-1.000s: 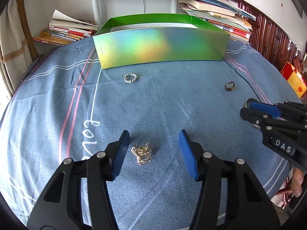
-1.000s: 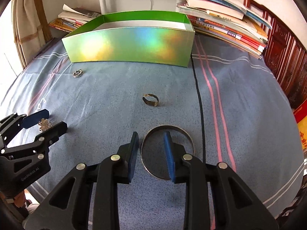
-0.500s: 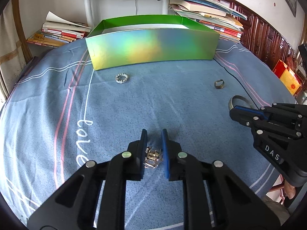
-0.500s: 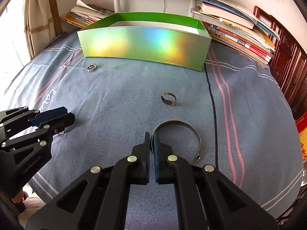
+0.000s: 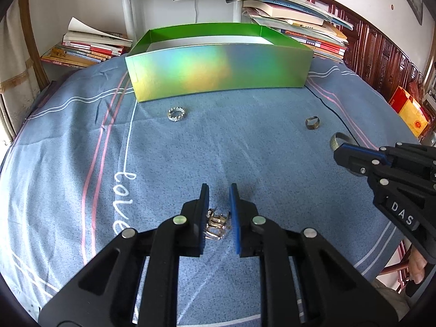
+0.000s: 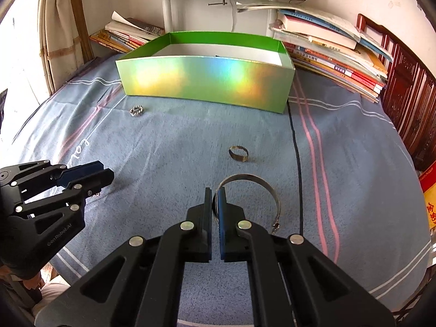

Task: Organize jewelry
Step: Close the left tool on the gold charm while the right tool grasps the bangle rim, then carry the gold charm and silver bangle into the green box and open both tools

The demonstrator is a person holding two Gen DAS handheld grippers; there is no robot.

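Pinched between the blue pads of the left gripper (image 5: 218, 201): a small cluster of gold and silver metal jewellery (image 5: 216, 224), held well back between the fingers, close to their black bases rather than at the tips. Clamped between the nearly touching pads of the right gripper (image 6: 215, 200): the near left rim of a large thin silver bangle (image 6: 263, 188), its loop curving away ahead and to the right of the fingers, clasp end down beside the right finger (whether lifted clear of the cloth or resting on it, impossible to tell). Lying free on the blue striped tablecloth (image 6: 174, 141): a small dark bronze band ring (image 6: 239, 154) just beyond the bangle, standing on edge, and a sparkling silver stone-set ring (image 5: 176, 114) farther off, near the front wall of the open holographic green cardboard box (image 5: 218, 70). Behind the box, stacked books (image 6: 332, 54) against the wall.
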